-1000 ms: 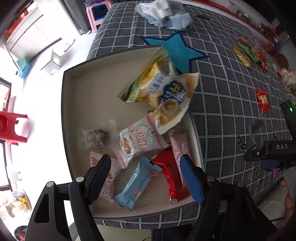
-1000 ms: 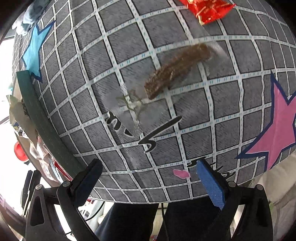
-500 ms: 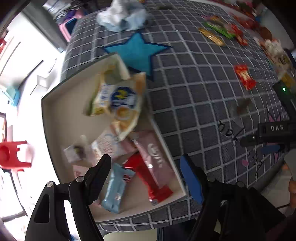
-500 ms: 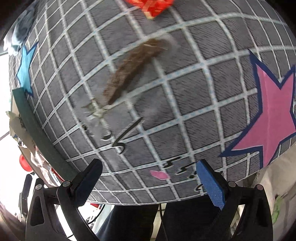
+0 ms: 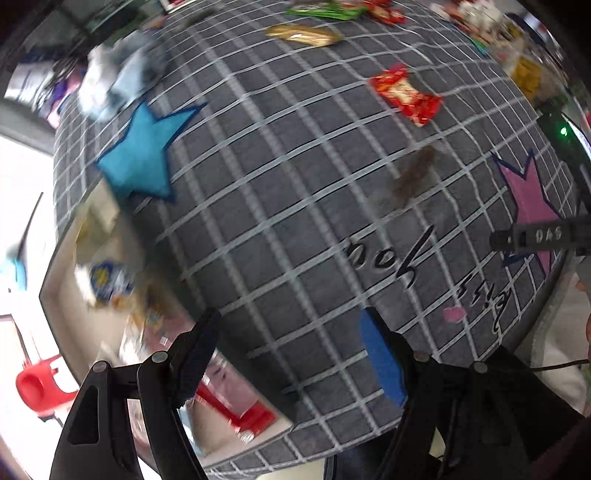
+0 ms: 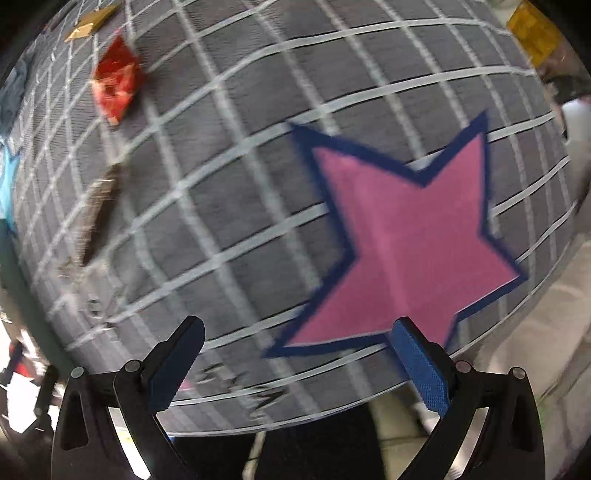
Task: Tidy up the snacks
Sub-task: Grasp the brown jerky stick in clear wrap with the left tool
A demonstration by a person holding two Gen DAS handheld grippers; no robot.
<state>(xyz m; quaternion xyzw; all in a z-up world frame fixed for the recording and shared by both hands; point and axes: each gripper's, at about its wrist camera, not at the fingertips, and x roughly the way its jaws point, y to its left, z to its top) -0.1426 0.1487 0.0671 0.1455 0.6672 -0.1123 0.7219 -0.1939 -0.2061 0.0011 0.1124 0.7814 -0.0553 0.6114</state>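
- Closest in, the left gripper hangs over the near edge of the grey checked tablecloth with its jaws spread wide and nothing between them.
- Same deal with the right gripper: jaws well apart, empty, sitting over the bottom points of a big pink star printed on the cloth.
- Down at the lower left of the left wrist view is the tray with snacks already in it, all pretty blurry. I can make out a red packet near the front and a blue-and-white bag further back.
- Out on the cloth, roughly mid-table, a brown snack in a clear wrapper lies on its own, well apart from the tray. The right wrist view shows it too, off to the left.
- Just past that is a red wrapped snack, also loose on the cloth.
- A blue star is printed just beyond the tray's far corner.
- Far side: a gold packet, a green one behind it, and a crumpled white cloth at the far left.
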